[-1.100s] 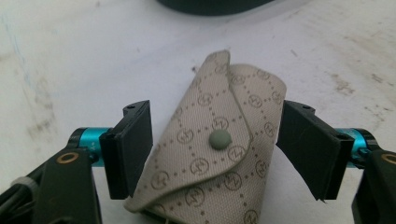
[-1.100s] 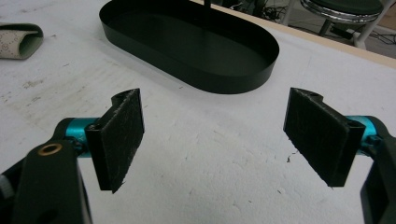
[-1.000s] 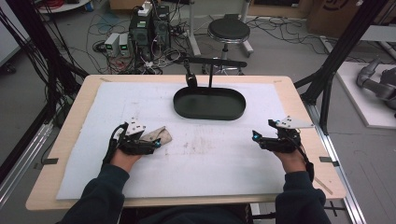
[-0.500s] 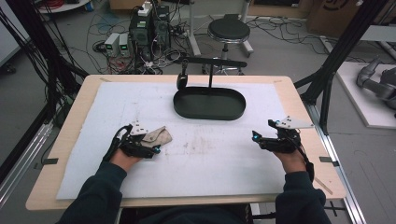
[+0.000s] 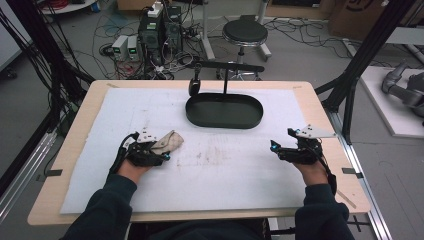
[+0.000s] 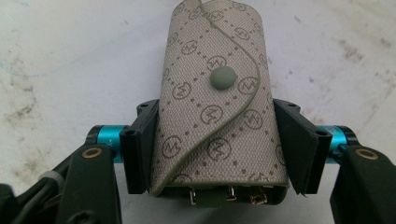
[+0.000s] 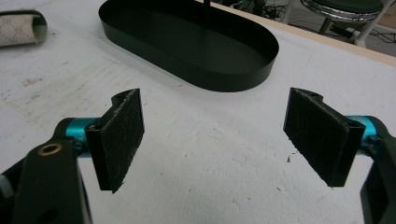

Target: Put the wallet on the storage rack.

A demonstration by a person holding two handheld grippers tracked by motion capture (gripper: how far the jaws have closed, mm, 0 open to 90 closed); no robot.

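Observation:
A beige patterned key pouch [image 5: 170, 141] [image 6: 215, 116] with a snap button lies on the white mat, metal hooks showing at its near end. My left gripper [image 5: 164, 150] [image 6: 217, 109] has just been closing, and its pads now press the pouch's two long sides. My right gripper [image 5: 283, 140] [image 7: 215, 107] rests low over the mat at the right, jaws wide apart with nothing between them. In the right gripper view the pouch [image 7: 21, 27] lies far off at the upper left.
A black oval tray [image 5: 225, 124] [image 7: 196, 70] stands at the mat's far middle. Behind it rises a black stand with a crossbar [image 5: 227, 66] and a dark piece [image 5: 194, 88] hanging from it. The white mat [image 5: 225, 175] covers most of the wooden table.
The left gripper's jaws have drawn in onto the pouch. Both hands and the pouch have kept their places.

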